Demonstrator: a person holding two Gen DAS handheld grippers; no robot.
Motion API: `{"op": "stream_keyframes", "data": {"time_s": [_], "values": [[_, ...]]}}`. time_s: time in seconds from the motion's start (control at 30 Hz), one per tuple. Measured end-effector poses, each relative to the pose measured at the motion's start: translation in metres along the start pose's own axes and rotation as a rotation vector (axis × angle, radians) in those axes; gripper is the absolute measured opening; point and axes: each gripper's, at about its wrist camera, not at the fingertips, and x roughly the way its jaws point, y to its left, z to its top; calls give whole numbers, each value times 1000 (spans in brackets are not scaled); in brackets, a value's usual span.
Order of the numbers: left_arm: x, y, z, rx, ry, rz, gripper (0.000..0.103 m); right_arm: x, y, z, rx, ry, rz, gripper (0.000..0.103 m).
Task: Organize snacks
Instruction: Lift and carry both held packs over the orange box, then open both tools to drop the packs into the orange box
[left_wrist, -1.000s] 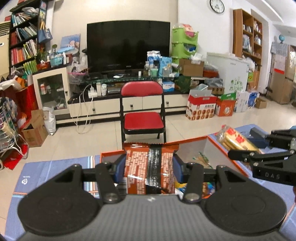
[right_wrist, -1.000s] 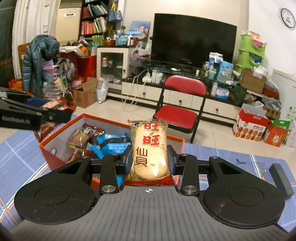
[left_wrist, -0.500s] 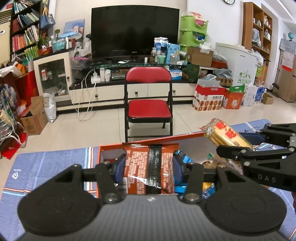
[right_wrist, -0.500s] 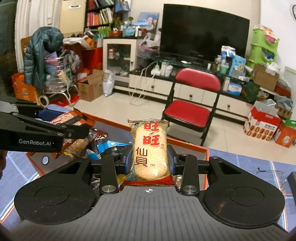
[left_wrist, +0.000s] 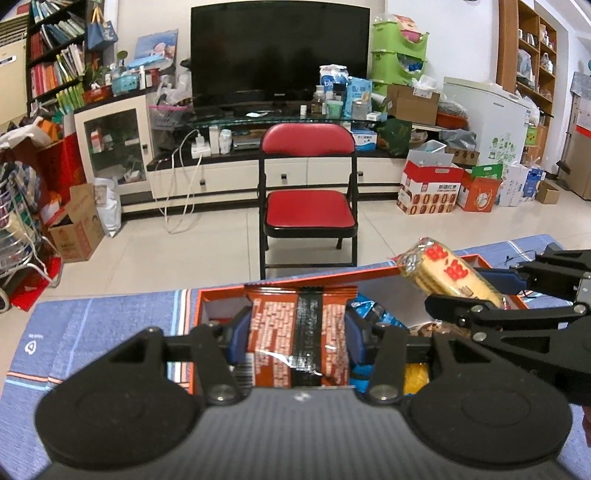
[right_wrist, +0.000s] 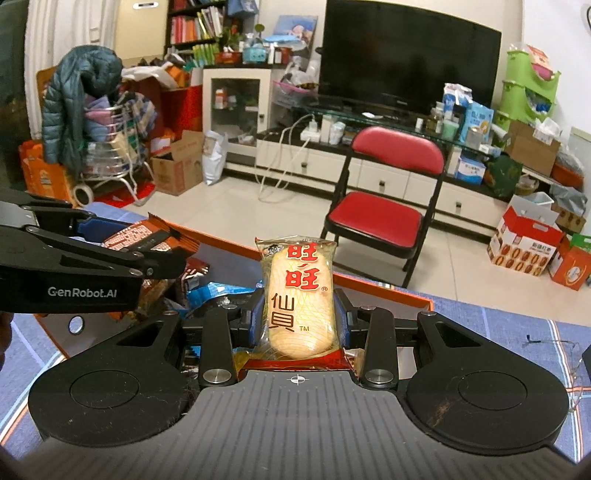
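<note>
My left gripper (left_wrist: 297, 339) is shut on a brown snack packet (left_wrist: 297, 332), held over the orange box (left_wrist: 280, 286). My right gripper (right_wrist: 298, 319) is shut on a clear rice cracker packet (right_wrist: 298, 299) with red characters, held over the same box (right_wrist: 384, 286). The cracker packet (left_wrist: 447, 275) and right gripper show at the right of the left wrist view. The brown packet (right_wrist: 147, 238) and left gripper show at the left of the right wrist view. Several snack packets (right_wrist: 210, 290) lie inside the box.
The box stands on a blue striped cloth (left_wrist: 92, 332) on the table. A red folding chair (left_wrist: 308, 192) stands just beyond the table. Behind it are a TV stand, cartons and a bookshelf. Glasses (right_wrist: 550, 341) lie on the cloth at the right.
Both grippers have moved in over the orange box, each still holding its packet. The right gripper and cracker packet have come closer to the left one.
</note>
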Motion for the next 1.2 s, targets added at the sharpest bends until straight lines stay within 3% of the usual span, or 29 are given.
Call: {"op": "stream_keyframes", "data": {"time_s": [0.3,0.4,0.43,0.47,0.53,0.57,0.6,0.77,0.93,1.07,1.2], "values": [[8,-1,-2,-12,6,28,49,8,-1,-1,-1,5,-6,20],[11,1,-3,-13,5,40,54,14,-2,-2,0,11,-12,22],[9,-2,-4,-10,-1,44,67,17,-2,-2,1,21,-11,31],[8,-2,-4,-10,-6,48,72,18,-2,-2,5,27,-7,58],[3,0,-2,-17,-21,73,86,14,-2,-4,15,2,-17,85],[-1,2,-1,-30,-30,78,94,8,-1,-4,11,-26,-29,89],[-6,4,1,-47,-41,93,102,1,0,-3,3,-51,-42,90],[-52,3,11,-41,-87,87,102,-56,5,7,-10,-160,-54,95],[-117,-10,-1,-31,-89,102,102,-142,2,-6,101,-250,-54,95],[-174,-25,-35,-30,-132,154,102,-212,11,-51,182,-315,-44,95],[-219,-35,-84,-39,-240,161,102,-262,33,-117,143,-371,-141,95]]}}
